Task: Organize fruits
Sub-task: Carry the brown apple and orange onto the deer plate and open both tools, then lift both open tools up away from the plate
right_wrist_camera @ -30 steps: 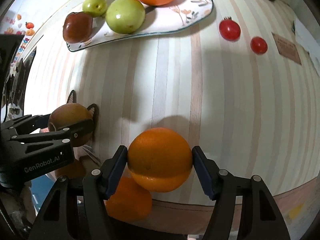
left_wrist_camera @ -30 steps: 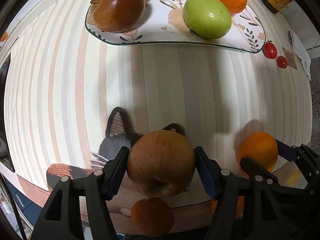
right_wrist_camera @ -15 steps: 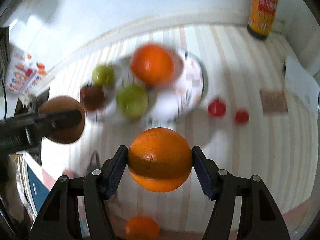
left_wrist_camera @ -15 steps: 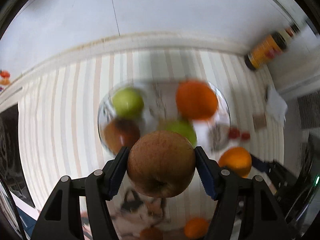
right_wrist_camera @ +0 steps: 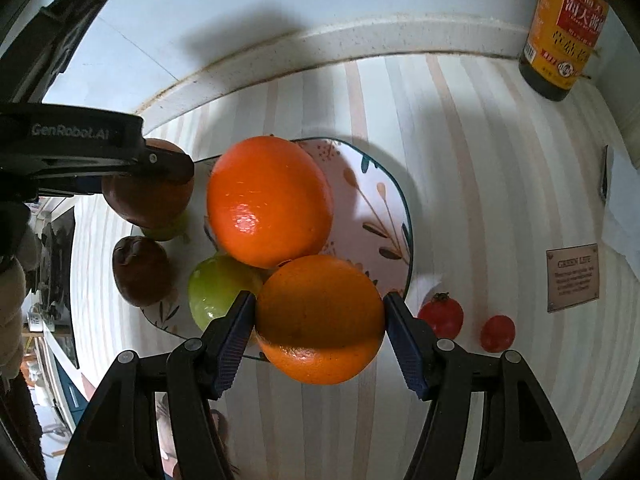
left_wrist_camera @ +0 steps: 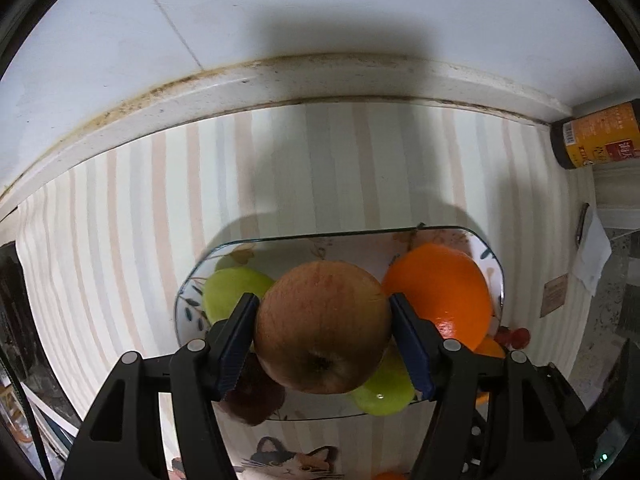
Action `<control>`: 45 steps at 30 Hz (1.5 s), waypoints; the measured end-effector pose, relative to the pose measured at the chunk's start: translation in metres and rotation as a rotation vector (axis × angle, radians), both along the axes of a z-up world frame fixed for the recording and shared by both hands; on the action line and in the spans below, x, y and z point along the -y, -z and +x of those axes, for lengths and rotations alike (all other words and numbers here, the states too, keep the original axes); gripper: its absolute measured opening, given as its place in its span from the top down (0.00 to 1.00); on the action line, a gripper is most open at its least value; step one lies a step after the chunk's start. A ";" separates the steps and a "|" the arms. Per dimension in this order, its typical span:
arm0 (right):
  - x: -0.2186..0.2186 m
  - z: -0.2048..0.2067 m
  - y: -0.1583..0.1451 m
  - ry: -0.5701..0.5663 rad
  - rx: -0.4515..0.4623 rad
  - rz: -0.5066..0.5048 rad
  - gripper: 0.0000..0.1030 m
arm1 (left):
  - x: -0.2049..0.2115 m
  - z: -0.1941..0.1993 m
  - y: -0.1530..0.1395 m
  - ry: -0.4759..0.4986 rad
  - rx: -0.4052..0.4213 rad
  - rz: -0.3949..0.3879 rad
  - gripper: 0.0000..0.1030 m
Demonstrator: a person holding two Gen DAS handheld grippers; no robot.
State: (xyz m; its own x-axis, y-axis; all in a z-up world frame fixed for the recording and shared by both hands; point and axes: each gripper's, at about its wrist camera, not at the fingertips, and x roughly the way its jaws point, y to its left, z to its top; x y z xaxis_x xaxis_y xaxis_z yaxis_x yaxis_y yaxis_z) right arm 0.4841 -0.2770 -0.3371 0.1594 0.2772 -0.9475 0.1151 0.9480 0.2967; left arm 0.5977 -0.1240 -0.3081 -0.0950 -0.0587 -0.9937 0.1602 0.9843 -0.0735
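Observation:
My left gripper (left_wrist_camera: 322, 332) is shut on a brown-red apple (left_wrist_camera: 322, 326) and holds it above the patterned plate (left_wrist_camera: 360, 238). On the plate lie a big orange (left_wrist_camera: 438, 286), two green fruits (left_wrist_camera: 228, 290) and a dark red pear (left_wrist_camera: 252, 402). My right gripper (right_wrist_camera: 320, 330) is shut on an orange (right_wrist_camera: 320, 318), held over the plate's near right rim (right_wrist_camera: 406, 236). In the right wrist view the plate holds the big orange (right_wrist_camera: 270, 200), a green fruit (right_wrist_camera: 218, 290) and the dark pear (right_wrist_camera: 140, 270); the left gripper with its apple (right_wrist_camera: 148, 196) hangs at the left.
Two small red tomatoes (right_wrist_camera: 440, 314) (right_wrist_camera: 497, 333) lie on the striped cloth right of the plate. A dark sauce bottle (right_wrist_camera: 564, 28) stands at the back right by the wall. A small brown card (right_wrist_camera: 573, 278) and white paper (left_wrist_camera: 592, 256) lie at the right.
Both grippers have lifted their fruit from the near edge of the table and carried it forward over the plate. The views now look down on the plate from close above.

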 end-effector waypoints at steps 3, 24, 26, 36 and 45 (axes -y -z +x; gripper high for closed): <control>0.003 0.003 0.008 0.014 -0.021 0.019 0.33 | 0.004 -0.002 0.002 0.014 0.007 0.015 0.30; -0.001 -0.003 -0.036 -0.011 0.018 -0.149 0.07 | -0.035 -0.074 -0.054 -0.115 0.272 0.051 0.15; -0.003 -0.010 -0.044 -0.015 0.040 -0.167 0.07 | -0.040 -0.091 -0.063 -0.124 0.305 0.045 0.15; -0.008 -0.065 -0.107 0.019 0.167 -0.227 0.07 | -0.046 -0.168 -0.113 -0.097 0.475 0.021 0.15; -0.021 -0.129 -0.166 0.041 0.289 -0.267 0.07 | -0.060 -0.230 -0.161 -0.078 0.629 0.003 0.15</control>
